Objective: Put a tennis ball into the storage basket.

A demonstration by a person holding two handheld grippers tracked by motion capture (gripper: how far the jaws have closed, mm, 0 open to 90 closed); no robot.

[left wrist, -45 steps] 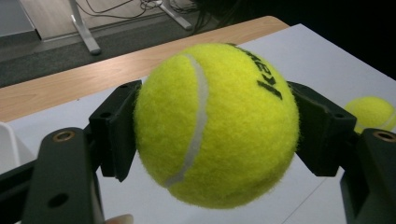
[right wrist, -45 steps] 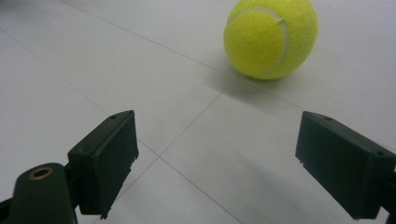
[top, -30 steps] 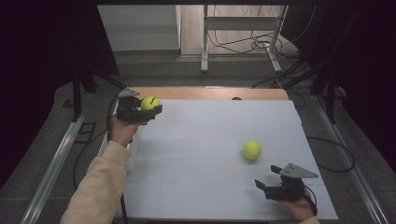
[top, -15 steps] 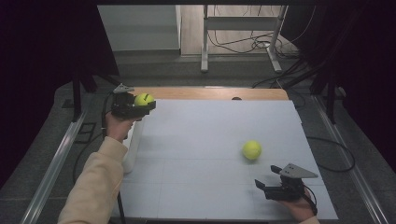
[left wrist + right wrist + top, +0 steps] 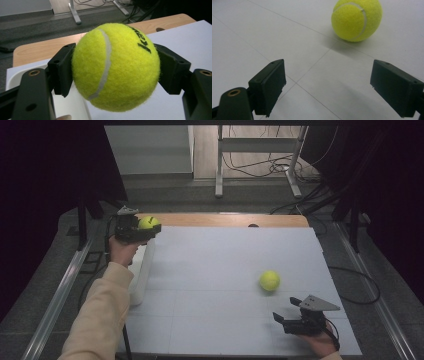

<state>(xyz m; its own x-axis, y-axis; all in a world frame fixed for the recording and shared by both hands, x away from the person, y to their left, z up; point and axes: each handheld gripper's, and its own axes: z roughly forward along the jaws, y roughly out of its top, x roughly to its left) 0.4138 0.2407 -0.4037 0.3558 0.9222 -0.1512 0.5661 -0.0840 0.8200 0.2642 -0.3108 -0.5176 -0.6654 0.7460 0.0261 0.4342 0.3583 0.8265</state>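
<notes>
Dark curtains and a grey floor with trailing cables frame a white tabletop [image 5: 225, 270] whose wooden far edge shows at the upper middle of the high view. At the upper left of that view, the left hand-held gripper [image 5: 145, 227] is clamped on a tennis ball [image 5: 148, 222], carried in the air above a white bin [image 5: 142, 270] that stands along the left edge of the tabletop. In the left gripper view the held ball [image 5: 116, 66] sits squarely between the two black jaws, each pad pressed against its side near the widest part, with the white seam curving down its front.

A second tennis ball [image 5: 269, 280] lies free on the tabletop at the lower right of the high view. The right hand-held gripper [image 5: 286, 320] rests near it at the lower right corner, jaws wide apart and nothing between them. In the right gripper view this ball [image 5: 356, 18] lies ahead at the upper right, well clear of the pads.

Both balls should be light, with a fuzzy felt cover that gives the pads good friction and a springy shell that yields slightly under pressure. Being round, the loose one is likely to roll if nudged, so the jaws ought to straddle it and close across its full width, level with its middle, rather than high on the curve where it could squirt out.
</notes>
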